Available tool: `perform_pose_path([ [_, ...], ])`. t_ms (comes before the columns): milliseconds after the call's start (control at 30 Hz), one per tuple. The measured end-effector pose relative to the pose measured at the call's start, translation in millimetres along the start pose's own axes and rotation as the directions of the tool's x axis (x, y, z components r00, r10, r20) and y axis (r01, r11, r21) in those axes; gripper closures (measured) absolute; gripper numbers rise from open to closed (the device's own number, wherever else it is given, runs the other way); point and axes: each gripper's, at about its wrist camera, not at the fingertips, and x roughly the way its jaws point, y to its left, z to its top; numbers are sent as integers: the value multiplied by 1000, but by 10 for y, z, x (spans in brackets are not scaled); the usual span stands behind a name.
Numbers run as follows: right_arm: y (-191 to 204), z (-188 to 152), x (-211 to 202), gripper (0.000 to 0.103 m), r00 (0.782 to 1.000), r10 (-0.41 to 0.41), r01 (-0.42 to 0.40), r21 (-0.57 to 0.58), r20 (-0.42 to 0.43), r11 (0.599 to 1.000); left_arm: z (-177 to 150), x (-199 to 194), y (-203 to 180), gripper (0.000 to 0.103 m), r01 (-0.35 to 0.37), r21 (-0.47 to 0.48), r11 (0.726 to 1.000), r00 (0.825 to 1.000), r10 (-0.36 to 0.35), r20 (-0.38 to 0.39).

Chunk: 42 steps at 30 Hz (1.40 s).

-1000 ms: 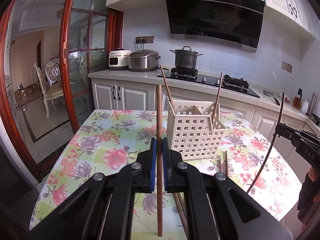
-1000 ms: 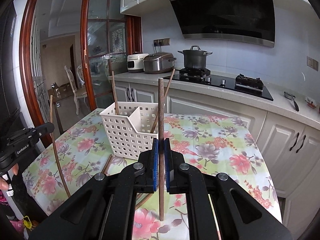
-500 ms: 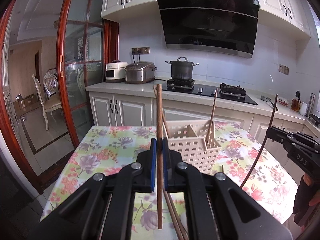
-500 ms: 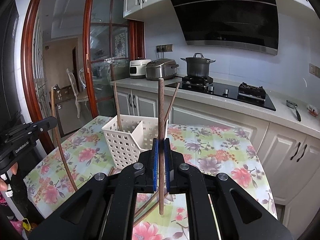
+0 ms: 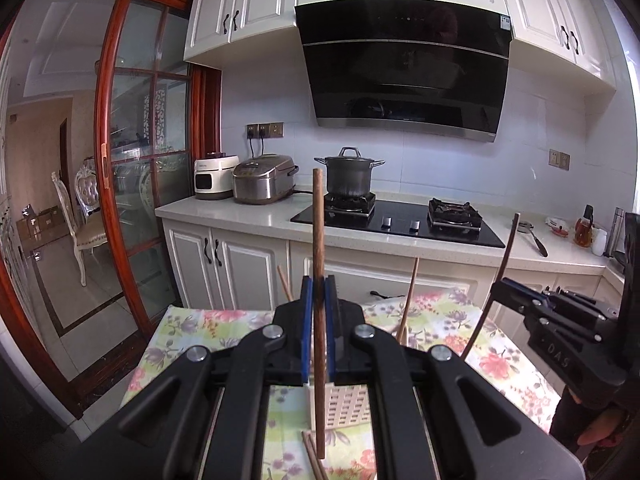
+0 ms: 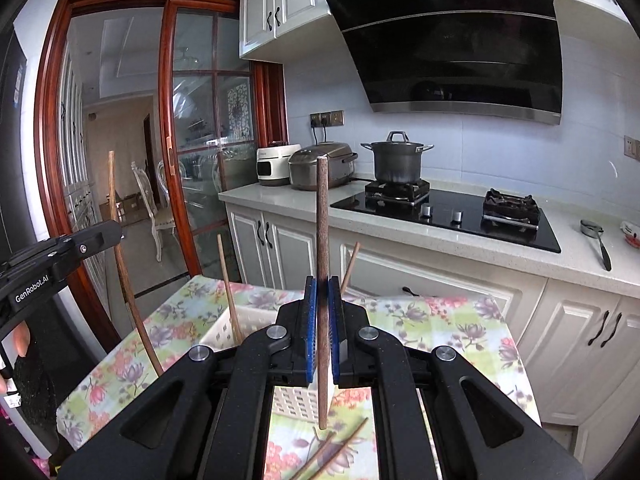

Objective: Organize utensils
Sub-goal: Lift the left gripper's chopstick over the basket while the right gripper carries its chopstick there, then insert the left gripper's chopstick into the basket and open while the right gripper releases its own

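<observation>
- Floral-clothed table (image 5: 192,332), white slotted plastic basket (image 6: 224,330) just below both tongs.
- Left gripper (image 5: 319,300) clamped on upright dark wooden chopstick (image 5: 319,240); right gripper (image 6: 322,304) clamped on another brown chopstick (image 6: 322,220).
- Risk: tips catching basket rim, sticks pivoting loose.

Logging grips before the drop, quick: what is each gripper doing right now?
Left gripper: shut on a chopstick, held upright.
Right gripper: shut on another chopstick, also upright.
</observation>
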Motion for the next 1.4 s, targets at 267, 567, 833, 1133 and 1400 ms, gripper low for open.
perform_pose_path([
  [267, 82, 336, 150, 97, 1000, 4, -4, -14, 30, 1000, 501, 253, -1, 97, -22, -13, 1000, 999, 22, 33],
  [567, 173, 375, 478, 97, 1000, 13, -13, -28, -2, 1000, 665, 647, -21, 97, -24, -55, 998, 999, 26, 36],
  [833, 149, 173, 810, 97, 994, 16, -18, -15, -105, 1000, 268, 1193, 99, 97, -4, -109, 994, 994, -7, -106],
  [1133, 113, -101, 1145, 95, 977, 28, -25, 17, -211, 1000, -242, 1499, 166, 97, -8, -111, 994, 974, -18, -227],
  [1400, -9, -184, 1140, 75, 977, 24, -14, 46, -211, 999, -373, 1428, 351, 83, -60, -118, 991, 975, 32, -221],
])
